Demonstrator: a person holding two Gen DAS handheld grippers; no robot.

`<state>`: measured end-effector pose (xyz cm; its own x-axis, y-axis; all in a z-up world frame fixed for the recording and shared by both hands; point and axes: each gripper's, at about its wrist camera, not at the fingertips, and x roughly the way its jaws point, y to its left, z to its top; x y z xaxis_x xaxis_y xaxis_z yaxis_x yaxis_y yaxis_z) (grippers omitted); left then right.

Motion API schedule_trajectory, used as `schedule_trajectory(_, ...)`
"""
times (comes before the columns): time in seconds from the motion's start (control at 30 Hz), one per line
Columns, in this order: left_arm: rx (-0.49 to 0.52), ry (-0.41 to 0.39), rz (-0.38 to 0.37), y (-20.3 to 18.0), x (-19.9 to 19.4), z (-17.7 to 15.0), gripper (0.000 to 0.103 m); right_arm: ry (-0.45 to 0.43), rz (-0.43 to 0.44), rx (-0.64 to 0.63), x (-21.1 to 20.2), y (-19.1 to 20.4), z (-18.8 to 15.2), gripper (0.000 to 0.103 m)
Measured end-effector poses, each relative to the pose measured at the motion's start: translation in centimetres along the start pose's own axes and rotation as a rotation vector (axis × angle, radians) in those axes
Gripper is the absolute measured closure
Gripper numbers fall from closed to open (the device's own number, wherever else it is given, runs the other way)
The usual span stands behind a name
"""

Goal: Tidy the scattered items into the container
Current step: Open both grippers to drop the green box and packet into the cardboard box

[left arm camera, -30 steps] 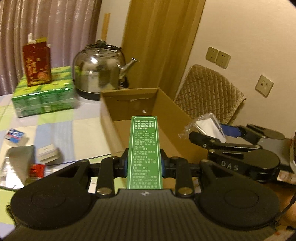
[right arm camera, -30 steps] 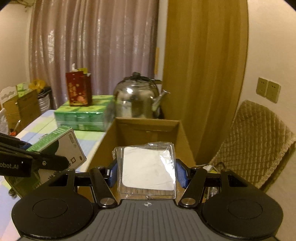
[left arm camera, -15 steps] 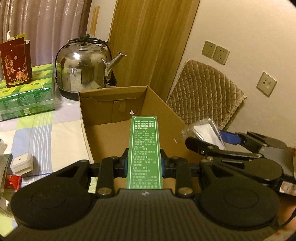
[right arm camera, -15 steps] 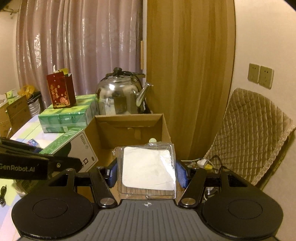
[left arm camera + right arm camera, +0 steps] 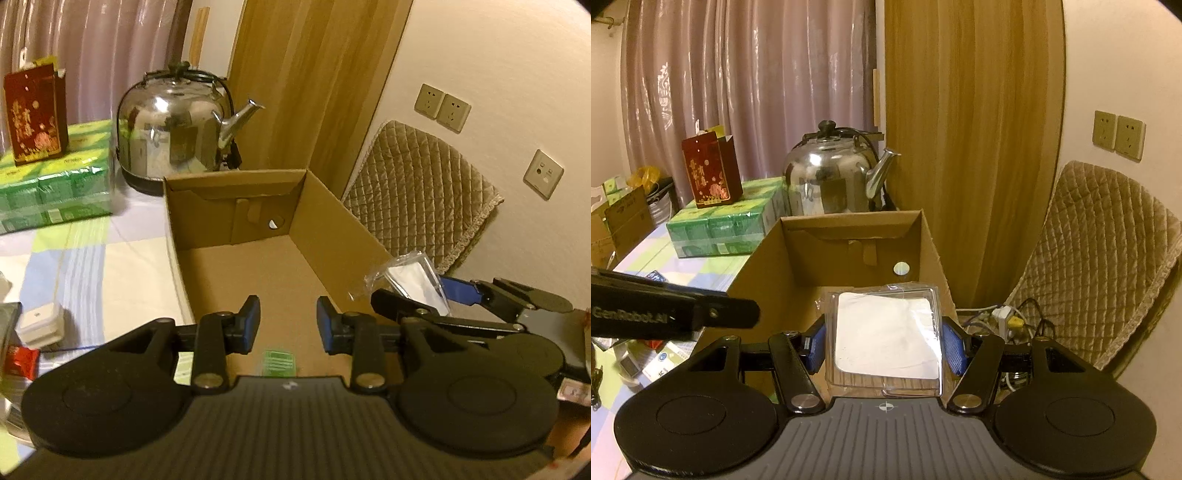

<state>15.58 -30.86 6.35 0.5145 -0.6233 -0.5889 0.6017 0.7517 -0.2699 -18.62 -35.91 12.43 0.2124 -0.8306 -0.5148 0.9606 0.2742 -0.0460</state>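
Two sets of tongs were observed over the cardboard box point(image 5: 258, 236), which stood on the worktop point(image 5: 85, 266). Compared with the frame half a second earlier, the left tongs point(image 5: 288, 320) had let go: the fingers stood apart with nothing between them, and the green carton point(image 5: 279, 363) previously clamped there lay below, inside the box, only a small blurred portion of its printed face showing beyond the tool body. The right tongs point(image 5: 885, 345) remained clenched on the clear-wrapped white packet point(image 5: 886, 338), held above the box's near end and not yet deposited; that grip was unchanged from the earlier frames. The left wrist view showed the box floor, the fallen carton and several items on the worktop to the left: a small white case point(image 5: 38, 325) and a red object point(image 5: 18, 362) at the frame edge. It also showed the right tongs from the side, with the packet projecting past the box's right wall. The right wrist view did not show the carton; it showed the left tool point(image 5: 672, 314) crossing at left, a socket strip with cables point(image 5: 1008, 319) beside the quilted chair point(image 5: 1104, 258), and further clutter on the worktop below that tool. Both views recorded the steel kettle point(image 5: 831, 177), the green shrink-wrapped packs point(image 5: 727, 221) and the red gift bag point(image 5: 711, 173) behind the box.
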Motion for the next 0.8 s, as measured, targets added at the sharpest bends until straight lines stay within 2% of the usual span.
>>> schedule_trajectory(0.2,0.008,-0.027,0.041,1.0,-2.2,-0.4,0.074,0.006,0.006,0.0,0.1,0.4,-0.1,0.045)
schedule_trajectory(0.47,-0.022,-0.022,0.065,2.5,-3.6,-1.3,0.072,0.002,0.019,-0.008,0.5,1.4,0.2,0.045)
schedule_trajectory(0.5,-0.024,-0.022,0.068,2.6,-3.8,-1.4,0.072,0.001,0.028,-0.005,0.5,1.4,0.2,0.043)
schedule_trajectory(0.53,-0.024,-0.021,0.071,2.7,-3.9,-1.5,0.072,0.002,0.035,0.005,0.6,1.4,0.2,0.029)
schedule_trajectory(0.6,-0.028,-0.021,0.074,2.9,-4.2,-1.7,0.072,-0.018,0.039,0.023,0.4,1.4,0.3,0.015)
schedule_trajectory(0.8,-0.055,-0.017,0.109,4.1,-5.2,-2.9,0.07,-0.044,0.026,0.027,-0.6,1.4,0.4,0.015)
